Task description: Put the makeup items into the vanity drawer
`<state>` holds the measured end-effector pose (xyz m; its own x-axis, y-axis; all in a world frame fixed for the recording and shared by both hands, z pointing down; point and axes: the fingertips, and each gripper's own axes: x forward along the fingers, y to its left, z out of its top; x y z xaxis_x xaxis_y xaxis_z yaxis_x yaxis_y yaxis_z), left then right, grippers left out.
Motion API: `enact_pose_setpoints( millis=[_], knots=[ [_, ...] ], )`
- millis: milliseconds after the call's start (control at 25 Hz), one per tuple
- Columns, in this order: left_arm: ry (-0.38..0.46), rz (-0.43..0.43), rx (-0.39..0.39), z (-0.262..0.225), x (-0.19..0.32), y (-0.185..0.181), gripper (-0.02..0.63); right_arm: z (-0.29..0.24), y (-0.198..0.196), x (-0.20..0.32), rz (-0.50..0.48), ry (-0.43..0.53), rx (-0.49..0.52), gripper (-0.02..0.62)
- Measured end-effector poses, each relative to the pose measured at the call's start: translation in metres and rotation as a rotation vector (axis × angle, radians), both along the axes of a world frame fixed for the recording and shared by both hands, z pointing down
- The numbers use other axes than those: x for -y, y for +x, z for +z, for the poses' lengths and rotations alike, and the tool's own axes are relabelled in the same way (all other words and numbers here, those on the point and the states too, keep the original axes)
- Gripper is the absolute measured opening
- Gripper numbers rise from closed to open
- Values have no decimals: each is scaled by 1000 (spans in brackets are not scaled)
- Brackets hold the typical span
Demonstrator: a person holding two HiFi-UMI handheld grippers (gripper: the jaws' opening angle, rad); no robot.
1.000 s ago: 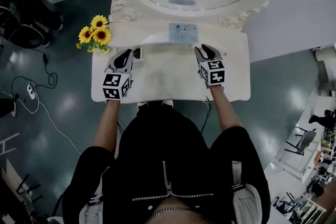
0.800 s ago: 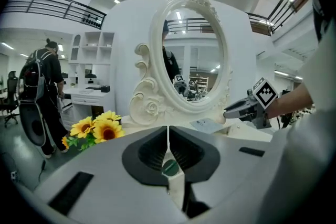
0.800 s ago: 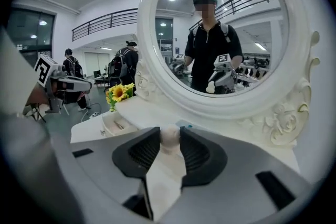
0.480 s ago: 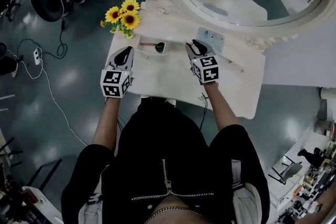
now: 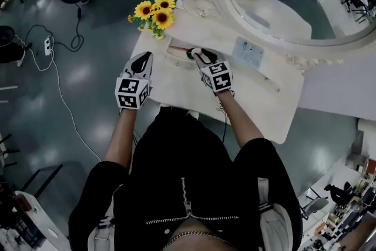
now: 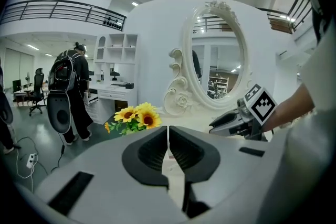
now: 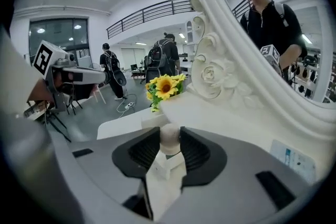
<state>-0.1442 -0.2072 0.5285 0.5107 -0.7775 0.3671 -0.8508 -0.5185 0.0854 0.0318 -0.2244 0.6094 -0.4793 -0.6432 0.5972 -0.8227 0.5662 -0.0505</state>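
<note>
1. Pale round item (image 7: 169, 140) in right gripper (image 7: 169, 135): lower part hidden by jaws, type unclear.
2. Drawer (image 5: 174, 45) contents: partly covered, too small.
3. Mirror (image 5: 282, 14): cut off at top.

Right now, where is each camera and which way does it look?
Head view: on the person's head, looking steeply down at the vanity table; shows both arms, left gripper, right gripper.
Left gripper view: on that gripper, facing the mirror over shut jaws; shows the right arm.
Right gripper view: on that gripper, facing the sunflowers; its jaws grip a pale round item; shows the left hand.
All three share the sunflowers.
</note>
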Motion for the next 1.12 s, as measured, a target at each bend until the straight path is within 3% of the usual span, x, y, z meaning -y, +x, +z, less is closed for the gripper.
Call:
enact_pose_setpoints(
  millis=[600, 880, 1120],
  knots=[
    [-8, -47, 10, 0, -5, -26, 29, 62, -18, -3, 7, -161, -18, 144],
    [-9, -31, 9, 1, -5, -20, 29, 58, -16, -6, 14, -154, 3, 163],
    [0, 3, 7, -1, -1, -6, 29, 42, -4, -10, 37, -103, 31, 121]
  ],
)
